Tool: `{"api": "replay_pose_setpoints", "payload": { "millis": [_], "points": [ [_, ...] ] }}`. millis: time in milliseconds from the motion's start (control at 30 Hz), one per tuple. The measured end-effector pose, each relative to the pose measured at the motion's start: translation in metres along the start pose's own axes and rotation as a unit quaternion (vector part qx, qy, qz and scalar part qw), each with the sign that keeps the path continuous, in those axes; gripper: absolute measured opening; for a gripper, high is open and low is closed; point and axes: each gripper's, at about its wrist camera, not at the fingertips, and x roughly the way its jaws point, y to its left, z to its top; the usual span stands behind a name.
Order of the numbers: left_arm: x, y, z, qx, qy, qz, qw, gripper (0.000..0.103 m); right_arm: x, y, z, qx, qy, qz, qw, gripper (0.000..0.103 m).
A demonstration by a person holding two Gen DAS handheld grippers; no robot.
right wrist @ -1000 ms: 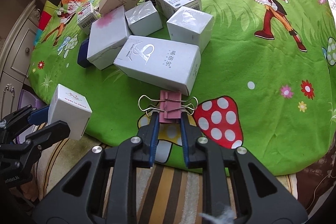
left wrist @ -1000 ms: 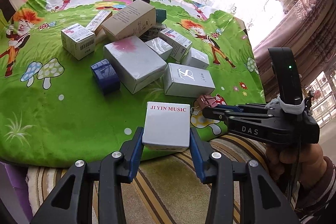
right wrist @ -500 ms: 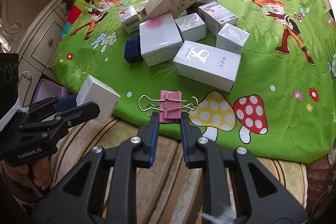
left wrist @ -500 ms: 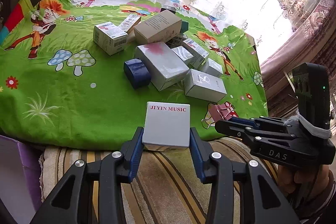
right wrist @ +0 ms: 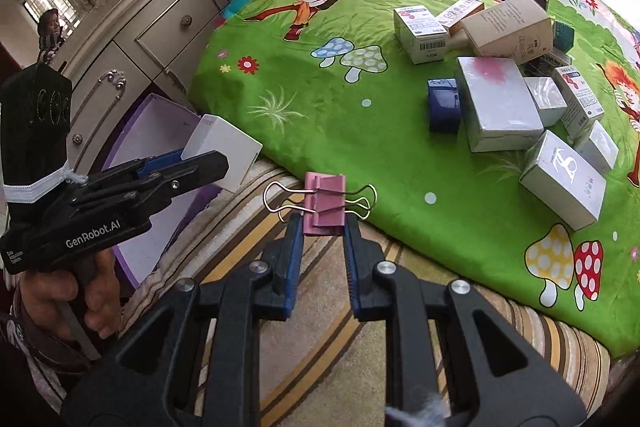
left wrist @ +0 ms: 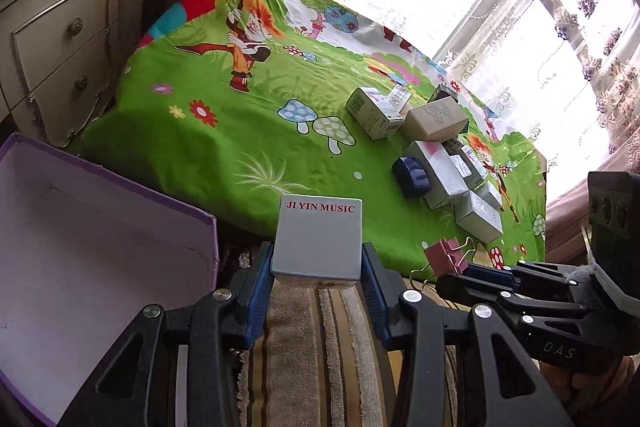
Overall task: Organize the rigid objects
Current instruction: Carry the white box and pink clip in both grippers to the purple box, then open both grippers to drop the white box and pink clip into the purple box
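My left gripper [left wrist: 318, 269] is shut on a white box marked JI YIN MUSIC [left wrist: 318, 241], held over the striped edge beside an open purple box [left wrist: 80, 247]. In the right wrist view the left gripper [right wrist: 208, 163] and its white box [right wrist: 224, 155] hang next to the purple box [right wrist: 160, 131]. My right gripper [right wrist: 323, 223] is shut on a pink binder clip [right wrist: 324, 205], off the front edge of the green cloth; it shows in the left wrist view too [left wrist: 460, 273], with the clip [left wrist: 444, 257]. Several boxes [right wrist: 496, 107] lie clustered on the cloth.
A green cartoon cloth [left wrist: 260, 131] covers the bed-like surface, with a striped towel [right wrist: 320, 307] along its front edge. A cream dresser [left wrist: 60, 39] stands at the left behind the purple box. A curtained window [left wrist: 520, 7] is at the back right.
Both grippers have swung left and back from the cloth with their loads. The purple box and dresser have come into view; the box cluster now lies farther right.
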Motion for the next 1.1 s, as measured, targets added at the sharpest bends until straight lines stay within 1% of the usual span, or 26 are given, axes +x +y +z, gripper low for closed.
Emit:
{"api": "replay_pose_setpoints", "payload": {
  "millis": [133,267,433,600,800,933,967,1000,1067,1100],
  "points": [
    [-0.013,0.043,0.002,-0.047,-0.013,0.04,0.998,0.043,0.018,0.043,0.014,-0.057,0.006,0.023,0.998,0.023],
    [-0.02,0.083,-0.001,-0.097,-0.011,0.076,0.9923,0.043,0.038,0.078,0.024,-0.097,0.018,0.041,0.994,0.023],
    [-0.022,0.116,-0.01,-0.14,-0.005,0.1,0.9851,0.043,0.064,0.116,0.029,-0.151,0.037,0.053,0.986,0.023],
    [-0.022,0.131,-0.015,-0.162,-0.001,0.11,0.9807,0.043,0.091,0.146,0.032,-0.185,0.057,0.062,0.979,0.023],
    [-0.022,0.142,-0.02,-0.176,0.004,0.113,0.9778,0.043,0.112,0.16,0.033,-0.195,0.071,0.063,0.976,0.023],
    [-0.02,0.146,-0.022,-0.191,0.007,0.113,0.9751,0.045,0.119,0.155,0.035,-0.181,0.079,0.058,0.979,0.024],
    [-0.018,0.147,-0.022,-0.193,0.011,0.115,0.9744,0.047,0.12,0.153,0.035,-0.176,0.082,0.058,0.979,0.024],
    [-0.016,0.147,-0.021,-0.194,0.015,0.117,0.9738,0.049,0.12,0.151,0.036,-0.172,0.083,0.056,0.98,0.025],
    [-0.014,0.146,-0.021,-0.196,0.018,0.121,0.9729,0.056,0.12,0.147,0.036,-0.163,0.084,0.052,0.982,0.032],
    [-0.014,0.145,-0.021,-0.196,0.018,0.122,0.9728,0.058,0.119,0.144,0.037,-0.158,0.084,0.054,0.982,0.037]
  ]
}}
